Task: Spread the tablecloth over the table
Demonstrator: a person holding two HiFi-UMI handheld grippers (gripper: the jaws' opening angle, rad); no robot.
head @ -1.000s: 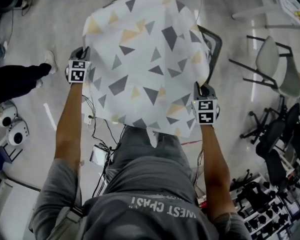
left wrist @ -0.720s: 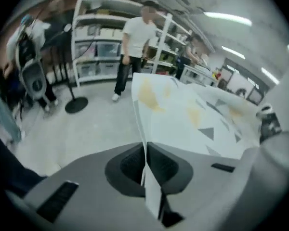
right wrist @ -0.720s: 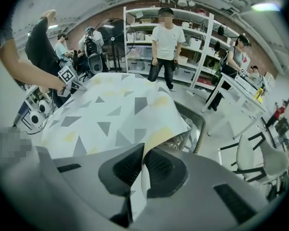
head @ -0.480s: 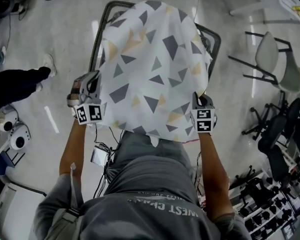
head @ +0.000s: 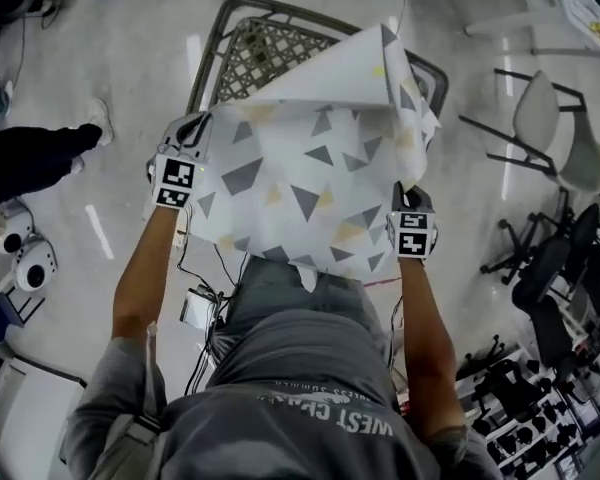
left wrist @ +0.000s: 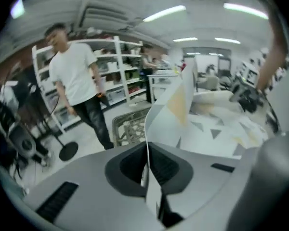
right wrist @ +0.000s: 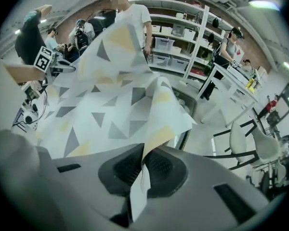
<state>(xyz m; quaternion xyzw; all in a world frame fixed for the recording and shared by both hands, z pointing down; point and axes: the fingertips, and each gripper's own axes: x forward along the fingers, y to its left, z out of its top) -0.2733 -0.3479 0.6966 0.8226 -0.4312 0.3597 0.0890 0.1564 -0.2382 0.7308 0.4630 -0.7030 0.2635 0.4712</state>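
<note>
White fabric with grey and yellow triangles, the tablecloth, hangs at centre frame over a grey metal lattice-top table, whose upper-left part shows bare. The left gripper and the right gripper each have jaws clamped on a near corner. Pale glossy floor surrounds the table; chairs crowd the right edge.

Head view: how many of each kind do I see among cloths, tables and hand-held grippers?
White tablecloth with grey and yellow triangles: 1
Metal lattice-top table: 1
Hand-held grippers: 2, left gripper and right gripper, both clamped on the tablecloth
Total: 4
</note>
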